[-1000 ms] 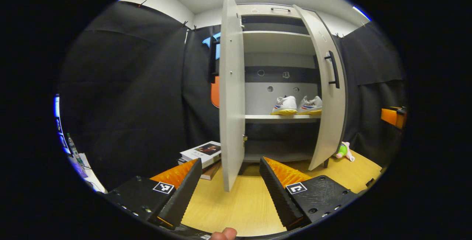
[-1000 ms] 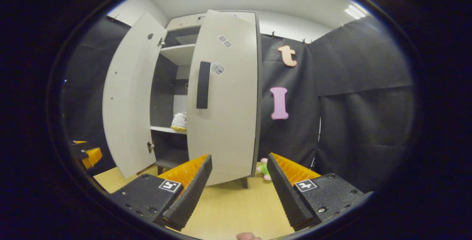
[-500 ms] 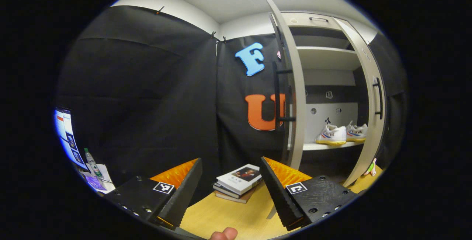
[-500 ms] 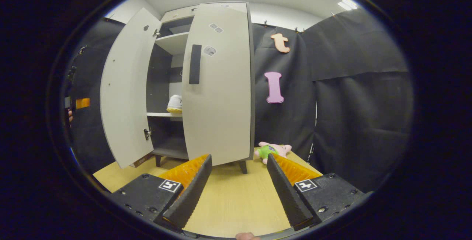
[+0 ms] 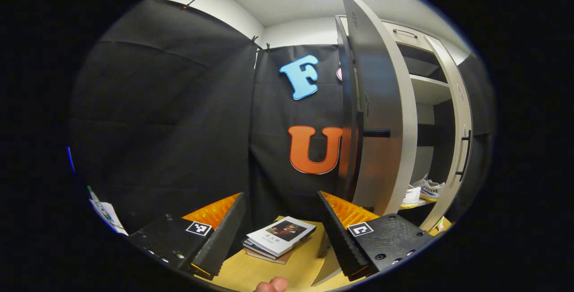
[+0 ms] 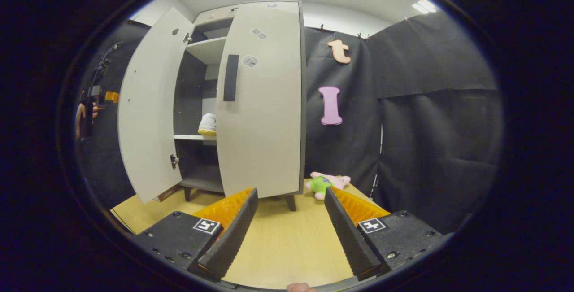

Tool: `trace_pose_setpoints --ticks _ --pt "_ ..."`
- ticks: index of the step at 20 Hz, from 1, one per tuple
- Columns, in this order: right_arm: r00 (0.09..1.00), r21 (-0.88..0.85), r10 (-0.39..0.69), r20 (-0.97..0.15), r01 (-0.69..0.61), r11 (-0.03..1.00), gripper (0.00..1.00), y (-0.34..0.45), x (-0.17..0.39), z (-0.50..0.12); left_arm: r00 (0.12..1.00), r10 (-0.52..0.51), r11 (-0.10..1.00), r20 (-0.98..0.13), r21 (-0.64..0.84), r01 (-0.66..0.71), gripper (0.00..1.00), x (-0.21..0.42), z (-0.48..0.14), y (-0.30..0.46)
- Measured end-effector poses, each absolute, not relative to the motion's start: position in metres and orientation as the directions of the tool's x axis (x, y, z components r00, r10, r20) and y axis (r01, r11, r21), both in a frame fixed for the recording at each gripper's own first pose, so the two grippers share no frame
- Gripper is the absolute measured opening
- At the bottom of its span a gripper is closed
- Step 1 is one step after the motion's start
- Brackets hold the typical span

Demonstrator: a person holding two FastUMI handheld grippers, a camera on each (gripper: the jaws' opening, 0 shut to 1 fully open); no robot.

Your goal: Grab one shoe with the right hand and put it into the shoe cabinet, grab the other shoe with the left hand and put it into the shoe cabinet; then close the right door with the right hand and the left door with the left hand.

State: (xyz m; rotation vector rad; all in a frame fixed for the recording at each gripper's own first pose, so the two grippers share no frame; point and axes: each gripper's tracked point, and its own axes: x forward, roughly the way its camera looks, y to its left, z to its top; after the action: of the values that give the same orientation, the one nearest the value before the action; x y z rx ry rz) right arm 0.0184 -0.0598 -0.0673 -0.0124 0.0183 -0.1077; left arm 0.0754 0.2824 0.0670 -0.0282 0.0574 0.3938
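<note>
Booth: L view has books (image 5: 278, 238), R view plush (image 6: 323, 183); both jaws open, empty.

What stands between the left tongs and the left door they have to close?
Nothing visible. The left tongs are open, and the left door is ahead to the right. The books lie low on the table.

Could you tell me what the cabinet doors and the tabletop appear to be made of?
The cabinet doors look like matte pale-grey laminated board, flat and uniform with dark edges. The tabletop looks like light wood or wood-effect laminate, with faint grain; which one is unclear.
</note>
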Motion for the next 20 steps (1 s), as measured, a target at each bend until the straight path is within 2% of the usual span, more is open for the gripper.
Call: trace_pose_setpoints --ticks 11,14,15,16,20 --pt "0.997 -0.001 -0.083 -0.002 0.083 0.997 0.97 -0.048 0.029 -0.059 0.915 0.400 0.916 -0.046 0.041 -0.399 0.93 0.077 0.072 0.267" --pt "0.996 -0.005 -0.084 -0.011 0.084 0.996 0.97 -0.050 0.031 -0.063 0.932 0.359 0.933 -0.058 0.013 -0.358 0.93 0.078 0.070 0.251" --pt "0.996 0.001 -0.082 -0.018 0.083 0.997 0.94 -0.050 0.032 -0.065 0.936 0.346 0.938 -0.061 -0.001 -0.347 0.92 0.079 0.069 0.246" --pt "0.996 0.009 -0.082 -0.022 0.082 0.997 0.98 -0.051 0.033 -0.065 0.940 0.335 0.942 -0.060 -0.002 -0.336 0.92 0.079 0.069 0.240" --pt "0.996 0.015 -0.091 -0.025 0.092 0.996 0.97 -0.056 0.034 -0.066 0.948 0.314 0.949 -0.047 0.027 -0.314 0.92 0.083 0.072 0.224"
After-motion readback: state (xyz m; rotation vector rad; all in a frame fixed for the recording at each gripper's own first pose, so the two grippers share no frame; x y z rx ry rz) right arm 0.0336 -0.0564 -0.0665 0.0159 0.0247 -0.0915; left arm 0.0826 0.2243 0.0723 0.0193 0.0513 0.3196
